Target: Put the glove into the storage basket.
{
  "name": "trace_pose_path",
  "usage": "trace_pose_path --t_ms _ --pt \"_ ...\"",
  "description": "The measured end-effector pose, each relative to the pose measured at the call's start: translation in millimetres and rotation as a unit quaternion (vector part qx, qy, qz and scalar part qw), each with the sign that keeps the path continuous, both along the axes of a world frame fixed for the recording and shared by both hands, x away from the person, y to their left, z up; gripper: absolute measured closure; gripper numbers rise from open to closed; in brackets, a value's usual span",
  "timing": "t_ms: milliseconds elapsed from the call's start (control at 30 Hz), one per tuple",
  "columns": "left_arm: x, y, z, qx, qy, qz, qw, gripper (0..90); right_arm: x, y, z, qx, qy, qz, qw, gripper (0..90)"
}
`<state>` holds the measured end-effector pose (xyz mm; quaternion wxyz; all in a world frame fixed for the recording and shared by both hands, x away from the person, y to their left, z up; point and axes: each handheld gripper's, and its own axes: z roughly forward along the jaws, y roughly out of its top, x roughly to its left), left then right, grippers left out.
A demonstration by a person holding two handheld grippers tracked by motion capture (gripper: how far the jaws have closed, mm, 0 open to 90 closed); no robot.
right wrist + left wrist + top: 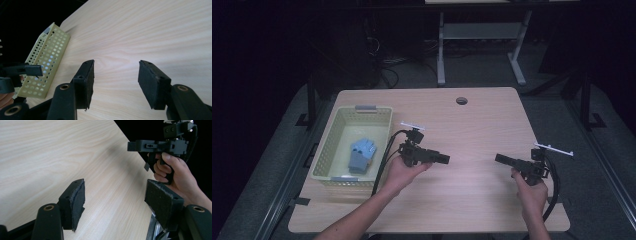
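The blue cloth (361, 154) already lay inside the yellow basket (377, 113), at the left of the frame. Both tongs, left (443, 159) and right (500, 159), stood wide and empty above the bare counter (472, 125); little seemed left to do.

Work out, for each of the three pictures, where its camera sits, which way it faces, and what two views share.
High view: above the person's side, facing forward and down on the table; basket, both forearms, left gripper, right gripper.
Left gripper view: on the left gripper, looking along its open jaws across the tabletop at the right gripper.
Right gripper view: on the right gripper, open jaws, facing the basket.
Shared: the basket, in the high and right gripper views.
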<state>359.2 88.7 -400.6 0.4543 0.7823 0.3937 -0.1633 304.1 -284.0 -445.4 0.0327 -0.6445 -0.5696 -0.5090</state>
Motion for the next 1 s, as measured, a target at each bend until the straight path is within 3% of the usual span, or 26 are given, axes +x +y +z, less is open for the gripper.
trace_pose_path --t_ms 400,700,1000 --pt "-9.3 -8.8 -15.5 0.001 -0.007 -0.007 1.0000 30.2 -15.6 -20.8 -15.0 0.003 0.014 -0.013 0.9998 44.4" --pt "-19.1 -15.0 -27.2 -0.003 -0.010 -0.017 0.9998 29.3 -24.0 -24.3 -20.3 0.008 0.006 -0.009 0.9999 42.6" --pt "-32.7 -16.6 -33.3 -0.001 -0.032 -0.024 0.9992 28.9 -39.1 -25.3 -23.2 0.004 0.002 0.002 1.0000 39.1"
